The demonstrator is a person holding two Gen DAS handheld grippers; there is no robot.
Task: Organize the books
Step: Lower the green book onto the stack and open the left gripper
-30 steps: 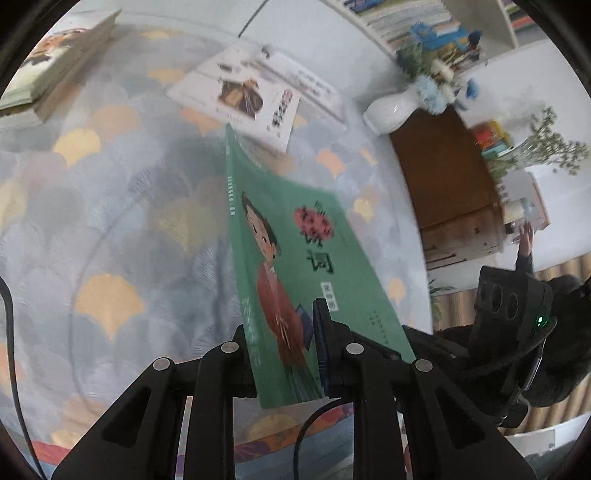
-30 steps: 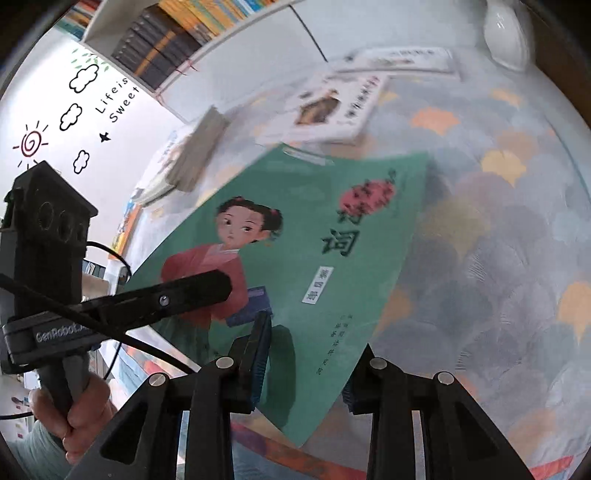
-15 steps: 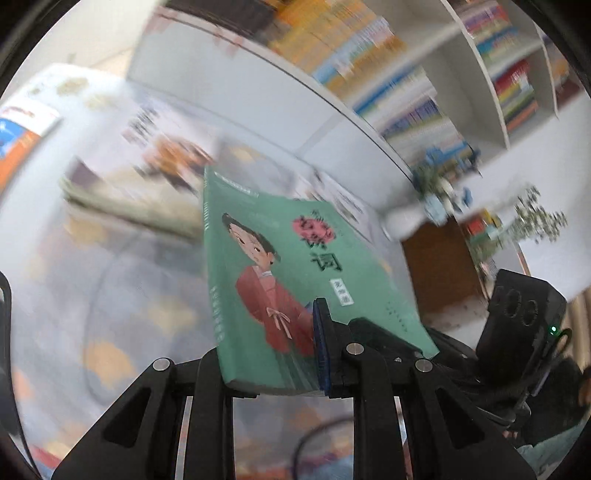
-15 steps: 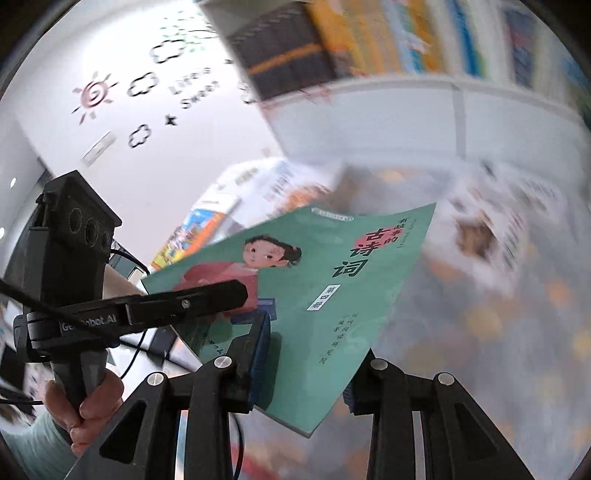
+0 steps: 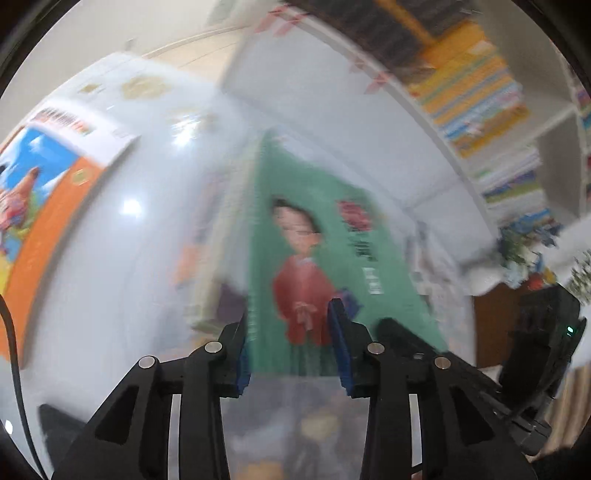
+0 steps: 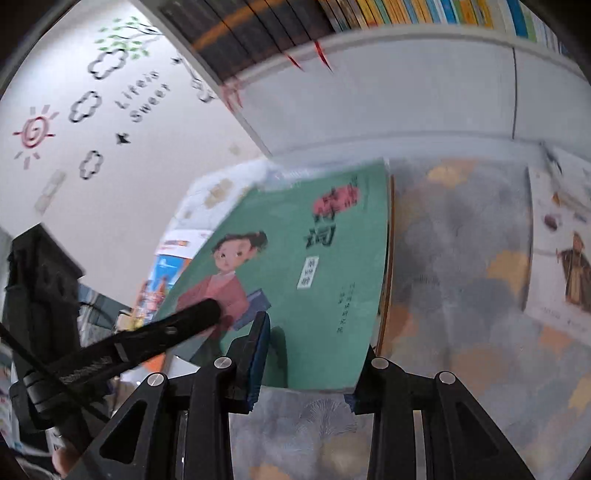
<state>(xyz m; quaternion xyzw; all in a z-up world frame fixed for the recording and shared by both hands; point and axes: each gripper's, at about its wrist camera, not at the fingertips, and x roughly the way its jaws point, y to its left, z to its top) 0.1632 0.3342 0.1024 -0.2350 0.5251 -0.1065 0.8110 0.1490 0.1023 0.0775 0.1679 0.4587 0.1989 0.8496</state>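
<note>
Gripping the near edge of a thin green paperback book, the right gripper has its two blue-padded jaws pressed on the cover from both sides, so the book is clamped and held in the air above the table with a grey cloth printed with orange and yellow fan shapes. The cover shows a drawn child in a red robe, large dark Chinese characters under a red flower shape, and a small white label; the fine print I cannot read.

The left gripper has just been opening its jaws. In the left wrist view the same book lies between the blue pads, but the picture is blurred and the pads seem to stand slightly apart from the cover, so the book looks no longer pinched there. From the right wrist view one black finger of the left gripper lies across the red robe on the cover.

Near the left edge of the table lies an orange and blue picture book. At the right edge lies a white book with a brown-robed figure. On the white wall behind, black letters read "Life is Sweet", beside a red sun drawing. A white shelf full of colourful book spines stands behind the far edge.
</note>
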